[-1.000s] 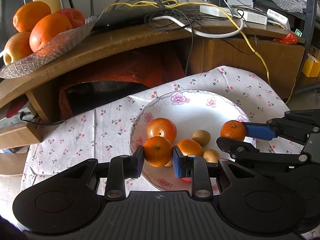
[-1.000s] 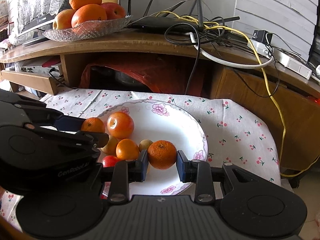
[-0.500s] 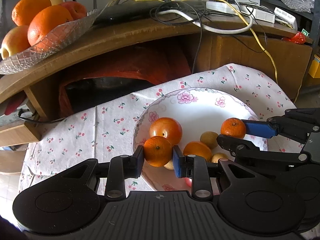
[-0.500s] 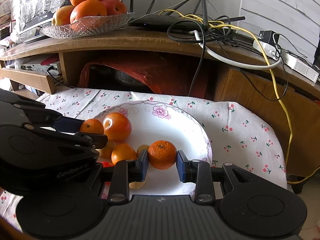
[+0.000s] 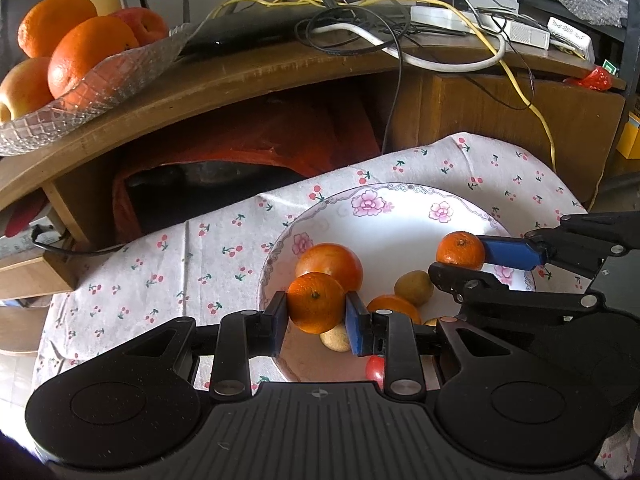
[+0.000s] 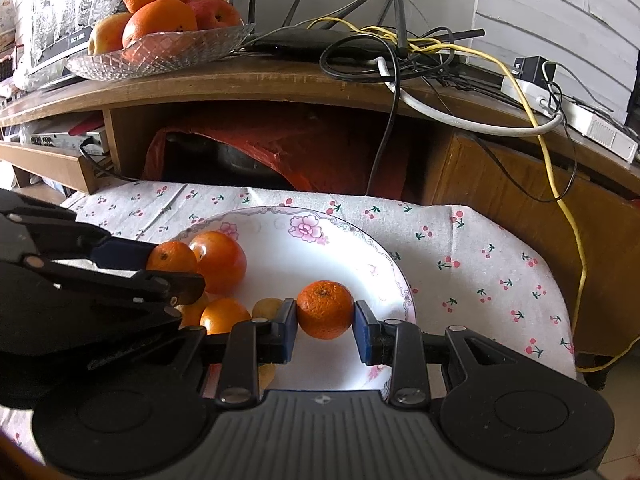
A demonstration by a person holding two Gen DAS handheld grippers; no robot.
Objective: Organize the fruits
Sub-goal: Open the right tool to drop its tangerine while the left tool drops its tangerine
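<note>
My left gripper is shut on a small mandarin, held above the left rim of the floral plate. My right gripper is shut on another mandarin over the plate's right half; it also shows in the left wrist view as the right gripper. On the plate lie a large orange-red fruit, an orange, a kiwi, a pale small fruit and a red one, partly hidden by my fingers.
A glass bowl with oranges and apples stands on the wooden shelf above and behind. Tangled cables and a router cover the shelf's right part. The plate rests on a cherry-print cloth. A red bag fills the shelf's recess.
Both grippers have risen and drawn back a little from the plate, each still carrying its mandarin. The fruit on the plate has not moved.
</note>
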